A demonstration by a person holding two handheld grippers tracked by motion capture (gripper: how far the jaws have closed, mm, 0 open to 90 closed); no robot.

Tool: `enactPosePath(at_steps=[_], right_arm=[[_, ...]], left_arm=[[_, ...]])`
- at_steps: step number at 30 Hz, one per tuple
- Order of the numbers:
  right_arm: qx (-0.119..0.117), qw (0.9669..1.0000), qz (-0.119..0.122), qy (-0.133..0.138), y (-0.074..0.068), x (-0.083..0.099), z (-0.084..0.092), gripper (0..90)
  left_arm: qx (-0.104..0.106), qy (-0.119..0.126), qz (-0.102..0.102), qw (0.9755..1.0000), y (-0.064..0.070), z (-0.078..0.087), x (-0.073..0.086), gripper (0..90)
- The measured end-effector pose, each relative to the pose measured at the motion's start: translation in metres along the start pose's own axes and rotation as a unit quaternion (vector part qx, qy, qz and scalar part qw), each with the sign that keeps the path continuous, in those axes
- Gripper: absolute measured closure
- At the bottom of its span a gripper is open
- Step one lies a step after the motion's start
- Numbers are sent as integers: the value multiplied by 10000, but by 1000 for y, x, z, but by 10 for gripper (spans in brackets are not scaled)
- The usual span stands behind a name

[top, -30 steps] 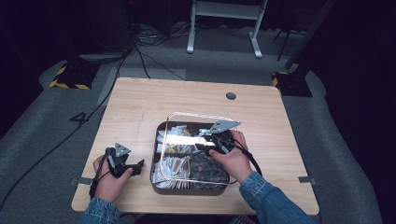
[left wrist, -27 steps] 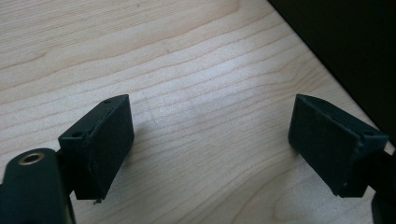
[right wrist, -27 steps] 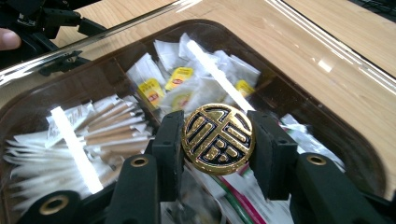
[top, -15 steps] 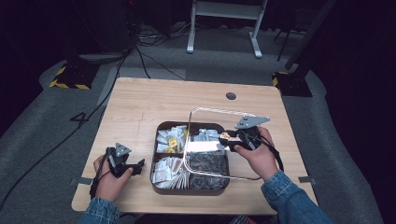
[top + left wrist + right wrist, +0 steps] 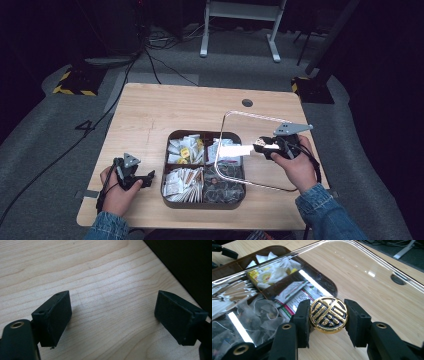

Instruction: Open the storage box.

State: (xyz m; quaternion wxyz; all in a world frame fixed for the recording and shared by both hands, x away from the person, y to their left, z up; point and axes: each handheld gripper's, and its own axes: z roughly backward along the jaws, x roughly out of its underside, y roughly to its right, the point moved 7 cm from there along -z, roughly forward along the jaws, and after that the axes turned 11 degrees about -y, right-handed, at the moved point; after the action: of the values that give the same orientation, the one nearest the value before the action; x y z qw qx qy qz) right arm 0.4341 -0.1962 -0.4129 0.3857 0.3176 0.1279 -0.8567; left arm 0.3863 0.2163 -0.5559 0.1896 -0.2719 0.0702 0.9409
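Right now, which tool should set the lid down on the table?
Right. The right tool is shut on the lid's gold knob, with the lid partly past the tray. The left tool rests open on the table.

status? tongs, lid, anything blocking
Right tongs shut on the lid's gold knob, clear lid held half off the tray. Left tongs open over bare table. Nothing blocking.

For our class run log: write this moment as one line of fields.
right gripper: shut on gold knob of clear lid | lid: lifted, part over tray | left gripper: open, over table
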Motion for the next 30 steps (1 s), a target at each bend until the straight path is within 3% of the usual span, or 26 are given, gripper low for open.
enactPosePath(at_steps=[16, 30], right_arm=[[187, 9998, -16, -18, 32, 30, 20, 589], [295, 9991, -293, -121, 50, 54, 21, 589]], left_arm=[[-18, 1, 23, 10000, 0, 0, 0, 147], [-25, 3, 25, 10000, 1, 0, 0, 148]])
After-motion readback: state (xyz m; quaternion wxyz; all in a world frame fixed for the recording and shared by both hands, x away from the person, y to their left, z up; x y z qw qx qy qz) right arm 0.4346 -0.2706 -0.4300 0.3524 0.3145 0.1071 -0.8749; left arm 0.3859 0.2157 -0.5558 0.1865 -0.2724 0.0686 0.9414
